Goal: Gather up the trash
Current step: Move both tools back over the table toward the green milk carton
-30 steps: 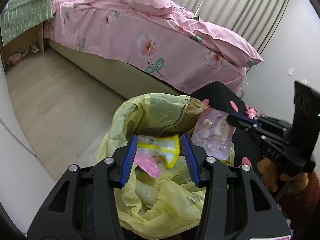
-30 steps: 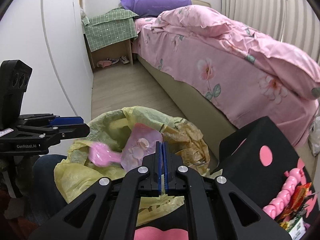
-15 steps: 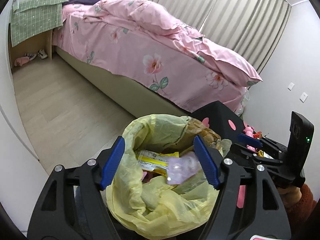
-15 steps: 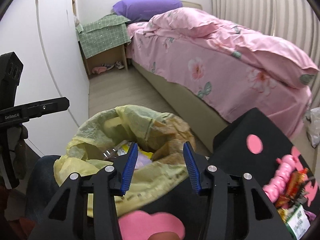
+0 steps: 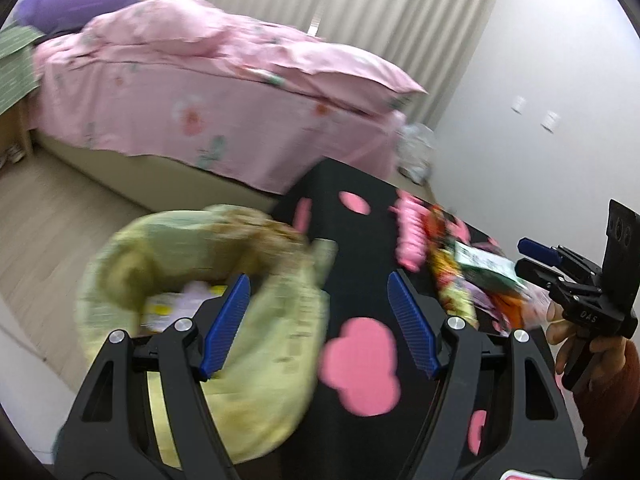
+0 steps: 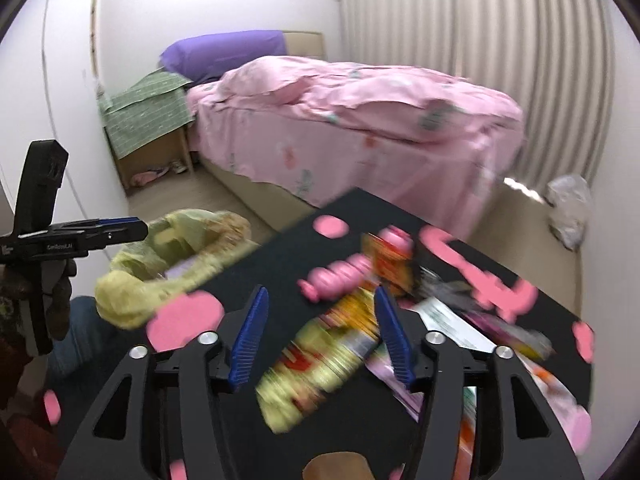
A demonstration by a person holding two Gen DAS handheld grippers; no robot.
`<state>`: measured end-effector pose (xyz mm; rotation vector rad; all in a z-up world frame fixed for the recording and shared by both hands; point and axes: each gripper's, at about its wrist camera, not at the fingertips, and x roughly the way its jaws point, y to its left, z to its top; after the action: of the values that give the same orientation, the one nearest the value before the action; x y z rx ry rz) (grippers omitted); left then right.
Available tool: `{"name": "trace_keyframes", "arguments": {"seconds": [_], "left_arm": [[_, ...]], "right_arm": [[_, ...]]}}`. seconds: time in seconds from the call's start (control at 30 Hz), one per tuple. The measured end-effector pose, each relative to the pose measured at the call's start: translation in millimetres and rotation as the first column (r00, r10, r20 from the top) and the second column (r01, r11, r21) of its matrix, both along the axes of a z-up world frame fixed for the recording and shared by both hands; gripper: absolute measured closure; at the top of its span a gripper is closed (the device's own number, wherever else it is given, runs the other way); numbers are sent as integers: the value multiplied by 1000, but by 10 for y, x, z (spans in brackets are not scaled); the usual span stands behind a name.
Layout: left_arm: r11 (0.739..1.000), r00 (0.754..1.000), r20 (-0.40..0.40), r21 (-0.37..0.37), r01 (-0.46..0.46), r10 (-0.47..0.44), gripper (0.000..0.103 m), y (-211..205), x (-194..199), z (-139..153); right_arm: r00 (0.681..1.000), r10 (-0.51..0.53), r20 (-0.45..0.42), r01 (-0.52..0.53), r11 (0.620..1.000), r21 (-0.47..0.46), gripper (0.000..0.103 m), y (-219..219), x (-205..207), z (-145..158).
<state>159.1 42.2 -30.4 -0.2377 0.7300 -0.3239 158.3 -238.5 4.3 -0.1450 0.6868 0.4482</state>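
Note:
The yellow trash bag (image 5: 172, 276) stands open at the left edge of a black table with pink spots (image 5: 360, 264), with wrappers inside it. My left gripper (image 5: 320, 320) is open and empty, over the table beside the bag. Loose trash (image 5: 460, 276) is piled on the table's right side, beside a string of pink pieces (image 5: 410, 232). My right gripper (image 6: 322, 336) hovers over a yellow and red wrapper (image 6: 320, 356); its jaws are opening and the pads touch nothing. In the right wrist view the bag (image 6: 160, 268) sits left, below the left gripper (image 6: 136, 230).
A bed with pink bedding (image 5: 208, 92) runs behind the table. A green-covered nightstand (image 6: 148, 116) stands by the far wall. A clear plastic bag (image 6: 568, 208) lies on the floor near the curtains. A person's hand (image 5: 560, 328) holds the right gripper (image 5: 528, 254).
Both grippers opened and let their wrappers fall into the bag. Both then swung right, from above the bag to above the black table and its trash.

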Motion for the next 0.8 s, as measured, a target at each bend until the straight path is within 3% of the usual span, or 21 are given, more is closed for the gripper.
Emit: {"name": "trace_keyframes", "arguments": {"seconds": [0.1,0.23,0.33,0.5,0.63,0.8], "left_arm": [[996,996,0,-4,92,-92,35,-398,65,-40],[985,985,-18,-17,172,-172,35,-798,178,-145],[977,976,-51,-36,208,-210,35,-1099,250,-230],[959,958,-52,-3,283,-283,35,-1541,259,-254],[953,953,-49,34,301,-299,35,-1716,223,-261],[959,958,-70,34,280,-278,35,-1653,165,-295]], "right_arm": [[997,-67,27,68,997,-31,47,-389,-191,-21],[993,-119,-28,118,992,-37,47,-770,-373,-140],[988,-155,-12,154,986,-68,47,-973,-538,-197],[975,-223,-2,223,972,-78,46,-1314,-602,-230],[982,-184,-29,184,983,-3,46,-1418,-446,-232],[997,-62,-53,59,997,-58,47,-1175,46,-259]]}}
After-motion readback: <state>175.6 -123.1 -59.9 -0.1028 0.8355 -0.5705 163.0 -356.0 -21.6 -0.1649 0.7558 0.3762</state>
